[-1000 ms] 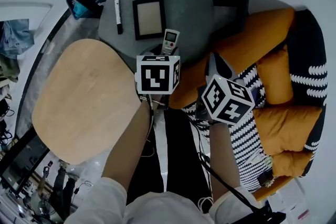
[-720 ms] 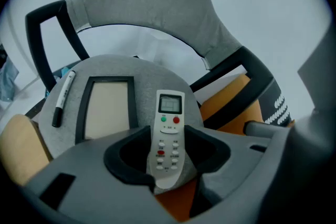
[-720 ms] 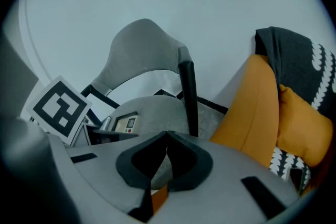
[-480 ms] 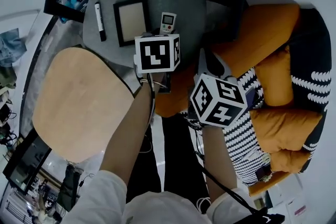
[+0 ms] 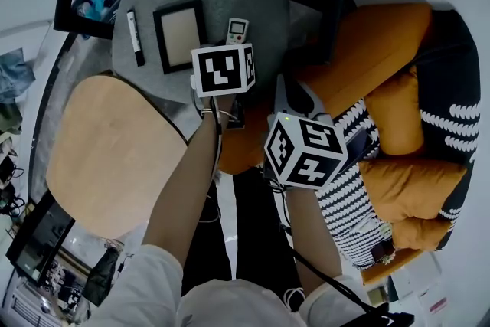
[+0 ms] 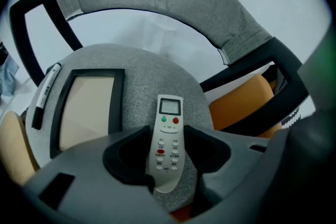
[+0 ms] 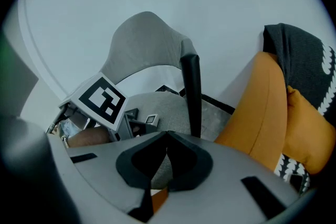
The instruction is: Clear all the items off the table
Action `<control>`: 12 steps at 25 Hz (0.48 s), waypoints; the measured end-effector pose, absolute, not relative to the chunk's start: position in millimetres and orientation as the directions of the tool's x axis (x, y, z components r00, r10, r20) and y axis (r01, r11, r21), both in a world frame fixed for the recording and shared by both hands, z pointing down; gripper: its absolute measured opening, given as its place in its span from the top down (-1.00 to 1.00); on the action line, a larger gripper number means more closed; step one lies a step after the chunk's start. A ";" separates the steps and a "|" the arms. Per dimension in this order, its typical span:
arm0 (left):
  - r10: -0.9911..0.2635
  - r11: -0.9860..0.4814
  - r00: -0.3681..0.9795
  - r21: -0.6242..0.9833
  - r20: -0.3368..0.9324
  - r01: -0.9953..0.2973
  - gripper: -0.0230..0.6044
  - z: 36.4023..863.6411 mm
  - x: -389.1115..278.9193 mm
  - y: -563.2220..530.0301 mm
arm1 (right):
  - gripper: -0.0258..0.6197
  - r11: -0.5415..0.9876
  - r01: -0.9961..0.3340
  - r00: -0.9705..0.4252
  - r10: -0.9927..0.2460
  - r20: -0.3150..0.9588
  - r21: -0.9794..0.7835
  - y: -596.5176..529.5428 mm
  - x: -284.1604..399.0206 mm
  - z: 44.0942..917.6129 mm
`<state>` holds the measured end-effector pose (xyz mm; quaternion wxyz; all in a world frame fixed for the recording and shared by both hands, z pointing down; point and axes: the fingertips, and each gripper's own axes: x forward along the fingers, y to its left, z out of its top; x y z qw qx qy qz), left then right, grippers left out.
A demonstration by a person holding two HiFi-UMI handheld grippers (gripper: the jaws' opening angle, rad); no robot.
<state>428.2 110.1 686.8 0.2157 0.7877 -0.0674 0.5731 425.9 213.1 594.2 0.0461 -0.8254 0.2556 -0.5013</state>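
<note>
The remote [image 6: 167, 144] lies flat on the round grey worktop [image 6: 142, 68] with its buttons up, close to the edge by the orange sofa [image 6: 239, 105]. It looks light and hard. Its plastic is smooth, so it may slip or spin if it is pinched at one end. The best place to hold it is by its two long sides, near the middle where the buttons are. The left tool [image 6: 167, 134] points down at it with its jaws wide apart. The lower half of the remote sits right between them, but the pads do not press on it yet. The right tool [image 7: 167, 135] hangs off to the side, jaws together, holding nothing. A picture frame [image 6: 86, 113] and a pen [image 6: 44, 94] lie further along the worktop.
</note>
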 end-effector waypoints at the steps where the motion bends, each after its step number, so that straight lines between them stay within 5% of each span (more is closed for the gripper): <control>1: 0.145 -0.898 0.334 0.266 0.931 -0.351 0.28 686.8 428.0 110.8 | 0.84 -0.865 -0.374 0.369 -0.469 0.803 -0.333 213.9 426.2 593.6; 12: 0.151 -0.902 0.348 0.273 0.925 -0.335 0.28 665.8 423.8 109.8 | 0.84 -0.876 -0.362 0.372 -0.449 0.812 -0.318 217.2 428.6 595.9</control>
